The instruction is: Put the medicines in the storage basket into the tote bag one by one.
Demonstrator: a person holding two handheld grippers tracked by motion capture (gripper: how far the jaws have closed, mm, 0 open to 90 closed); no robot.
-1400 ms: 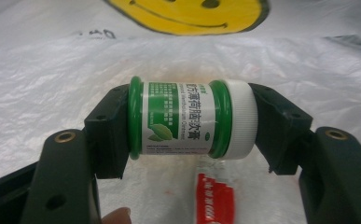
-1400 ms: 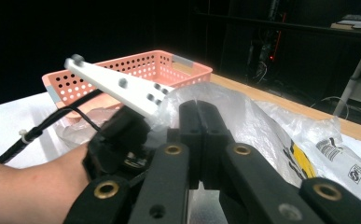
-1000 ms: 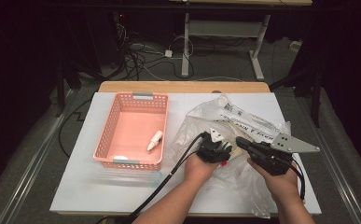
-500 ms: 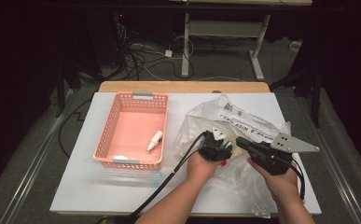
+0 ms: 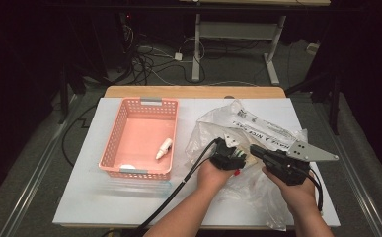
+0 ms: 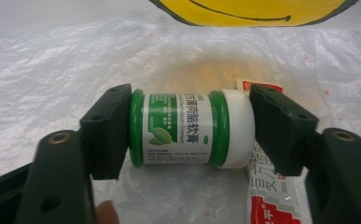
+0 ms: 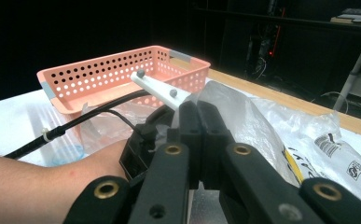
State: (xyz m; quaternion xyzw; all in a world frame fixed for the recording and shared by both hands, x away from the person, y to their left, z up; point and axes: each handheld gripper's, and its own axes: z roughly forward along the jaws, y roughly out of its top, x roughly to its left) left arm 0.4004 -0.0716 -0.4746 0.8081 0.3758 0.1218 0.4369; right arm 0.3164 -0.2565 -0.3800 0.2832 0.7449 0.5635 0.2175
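Observation:
A small green bottle point(image 6: 178, 128) with a white cap lies sideways between the jaws of my left gripper point(image 6: 190, 128), one pad on its base and the other on its cap. Those jaws have just been opening a little, with the bottle still touching both pads. This happens inside a clear plastic bag point(image 5: 257, 128) at the table's right. In the high view the left gripper point(image 5: 230, 157) reaches into the bag. My right gripper point(image 5: 253, 148) is beside it, its jaws point(image 7: 197, 107) shut on a fold of the bag film point(image 7: 262, 126).
A pink perforated basket point(image 5: 112, 143) stands left of the bag, with a small white bottle point(image 5: 164, 147) lying in it. Inside the bag, a red-and-white sachet point(image 6: 267, 196) and a yellow item point(image 6: 248, 11) lie near the green bottle. The left gripper's cable trails toward the table's front edge.

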